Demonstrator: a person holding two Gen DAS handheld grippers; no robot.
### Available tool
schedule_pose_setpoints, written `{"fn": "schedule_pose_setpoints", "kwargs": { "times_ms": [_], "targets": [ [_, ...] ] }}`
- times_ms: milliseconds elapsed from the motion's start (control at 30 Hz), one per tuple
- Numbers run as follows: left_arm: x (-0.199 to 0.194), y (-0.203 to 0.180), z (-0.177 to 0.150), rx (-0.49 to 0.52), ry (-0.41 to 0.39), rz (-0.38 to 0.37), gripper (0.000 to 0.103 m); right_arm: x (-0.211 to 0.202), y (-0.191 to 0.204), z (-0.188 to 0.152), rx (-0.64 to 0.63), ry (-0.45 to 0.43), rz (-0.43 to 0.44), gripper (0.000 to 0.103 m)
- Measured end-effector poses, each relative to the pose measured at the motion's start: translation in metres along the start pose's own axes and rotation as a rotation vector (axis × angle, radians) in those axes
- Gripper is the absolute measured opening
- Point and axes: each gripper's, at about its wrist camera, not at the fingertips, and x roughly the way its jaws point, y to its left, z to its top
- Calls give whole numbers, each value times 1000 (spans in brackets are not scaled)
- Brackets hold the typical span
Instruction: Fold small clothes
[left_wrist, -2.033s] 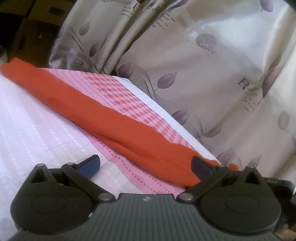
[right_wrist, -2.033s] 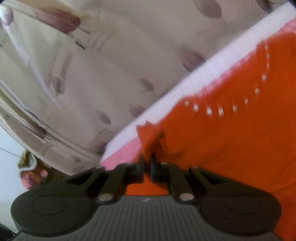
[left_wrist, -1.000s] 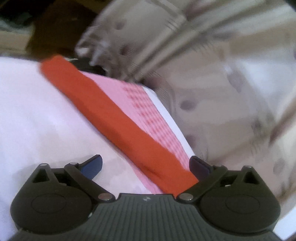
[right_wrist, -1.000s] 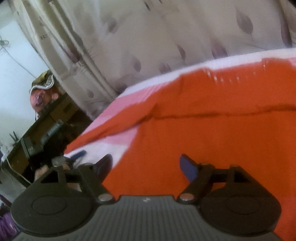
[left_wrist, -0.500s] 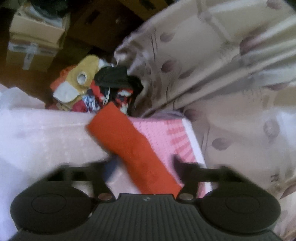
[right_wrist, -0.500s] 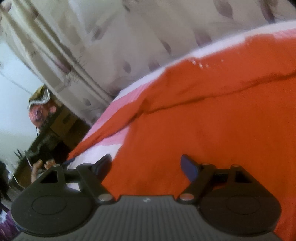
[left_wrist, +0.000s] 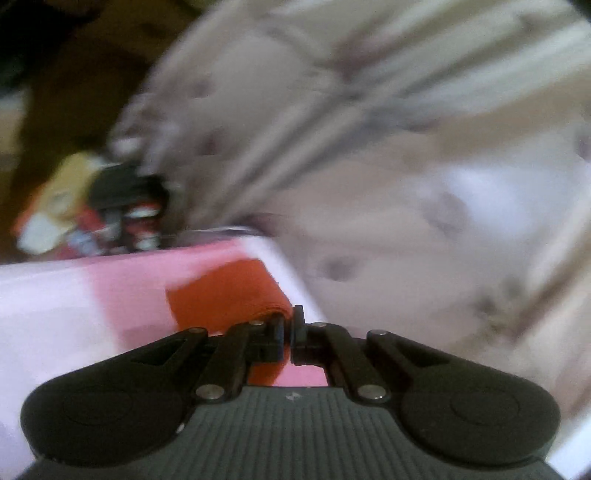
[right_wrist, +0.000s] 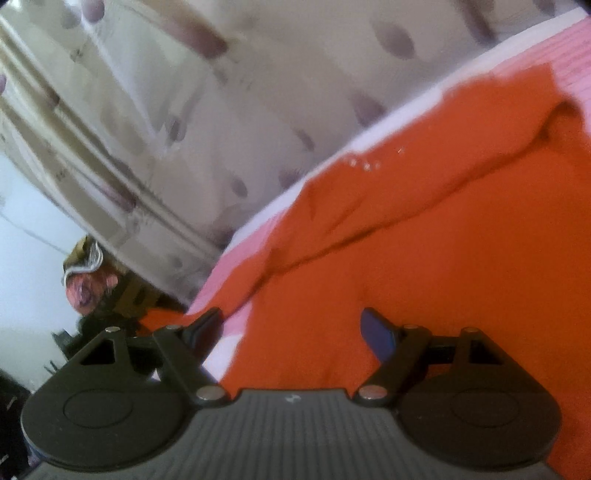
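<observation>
Jaws, left gripper (left_wrist: 289, 330): just closed, clenched on end of orange garment (left_wrist: 225, 291). Jaws, right gripper (right_wrist: 291, 328): spread wide, nothing between pads, poised over same garment. Garment: lying on pink-and-white bedsheet (left_wrist: 51, 295), beside leaf-print curtain (right_wrist: 207, 110).

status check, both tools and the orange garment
Left tool just closed, pinching the end of the orange garment. Right tool open over the garment's wide part, holding nothing. Nothing seen blocking the fold; left view blurred.
</observation>
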Motion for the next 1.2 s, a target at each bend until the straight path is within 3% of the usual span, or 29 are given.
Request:
{"fn": "schedule_pose_setpoints", "kwargs": {
  "times_ms": [167, 400, 600, 733, 833, 900, 933, 967, 1033, 1067, 1133, 1200],
  "targets": [
    [7, -121, -33, 134, 83, -168, 2, -35, -7, 9, 7, -68, 4, 82],
    [38, -249, -146, 273, 290, -341, 2, -80, -38, 16, 47, -164, -24, 83],
    [77, -297, -266, 403, 468, -366, 2, -105, -74, 18, 123, -217, -50, 84],
    [106, -297, -327, 468, 568, -339, 2, -113, -92, 17, 149, -235, -55, 85],
    [120, -294, -363, 514, 628, -385, 2, -114, -104, 17, 170, -235, -47, 85],
    [124, -289, -378, 550, 630, -417, 11, -114, -111, 16, 198, -237, -20, 85],
    [128, -286, -383, 559, 639, -435, 30, -115, -112, 16, 200, -240, -11, 85],
    [128, -282, -386, 557, 648, -451, 58, -115, -112, 17, 200, -240, -7, 85],
    [125, -276, -384, 525, 633, -454, 93, -114, -113, 17, 196, -237, -2, 85],
    [120, -270, -376, 485, 595, -468, 99, -115, -112, 17, 194, -237, -1, 85],
    [106, -257, -354, 409, 547, -502, 103, -116, -110, 18, 191, -231, -4, 85],
    [97, -243, -333, 378, 524, -490, 103, -120, -106, 24, 171, -237, -12, 85]
  ]
}}
